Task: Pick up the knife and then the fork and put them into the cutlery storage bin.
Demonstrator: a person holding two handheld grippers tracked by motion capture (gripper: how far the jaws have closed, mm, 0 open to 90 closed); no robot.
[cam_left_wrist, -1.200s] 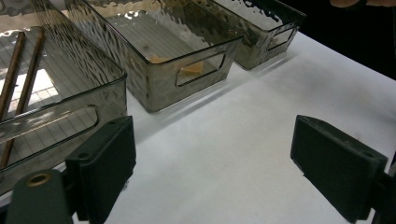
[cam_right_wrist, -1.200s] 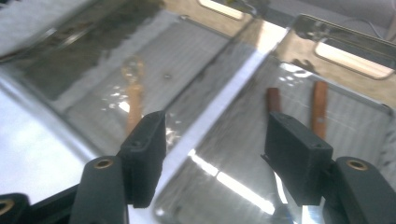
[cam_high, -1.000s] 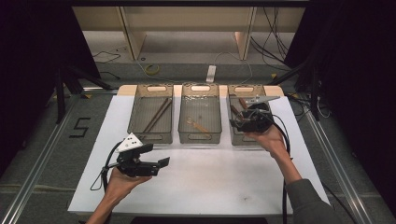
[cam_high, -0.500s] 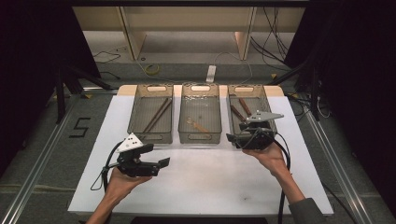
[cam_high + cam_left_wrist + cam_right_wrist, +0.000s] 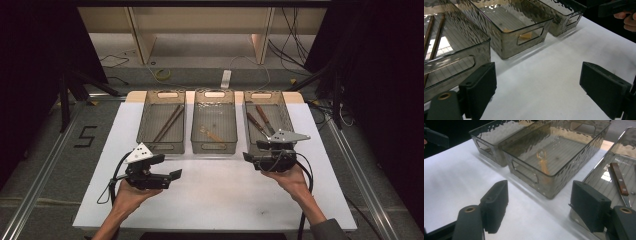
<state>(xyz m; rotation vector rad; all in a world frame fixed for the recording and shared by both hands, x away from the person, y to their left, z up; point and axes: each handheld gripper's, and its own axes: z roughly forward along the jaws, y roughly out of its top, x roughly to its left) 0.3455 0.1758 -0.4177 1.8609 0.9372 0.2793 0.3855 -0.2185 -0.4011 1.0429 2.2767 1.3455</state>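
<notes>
A white table [image 5: 210,200] fills the centre of the high view, with three smoky transparent bins in a row across its upper part. The left bin [image 5: 162,127] holds two long brown chopsticks [image 5: 167,122] lying diagonally. The middle bin [image 5: 214,127] holds a small wooden spoon [image 5: 212,134] near its lower end. The right bin [image 5: 267,125] holds wooden-handled knives [image 5: 260,122], just above the right gripper. In the lower left of the frame, the left gripper [image 5: 172,175] is held in a hand [image 5: 131,192] above bare table, below the left bin, pointing toward the right. Its jaws stand wide apart and hold nothing; the left gripper view shows white table between them. In the lower right of the frame, the right gripper [image 5: 248,157] is held in the other hand [image 5: 290,177] at the near end of the right bin, pointing toward the left. Its jaws also stand wide apart and empty; in the right gripper view they frame the near corner of the middle bin, with a knife handle at the far right.
</notes>
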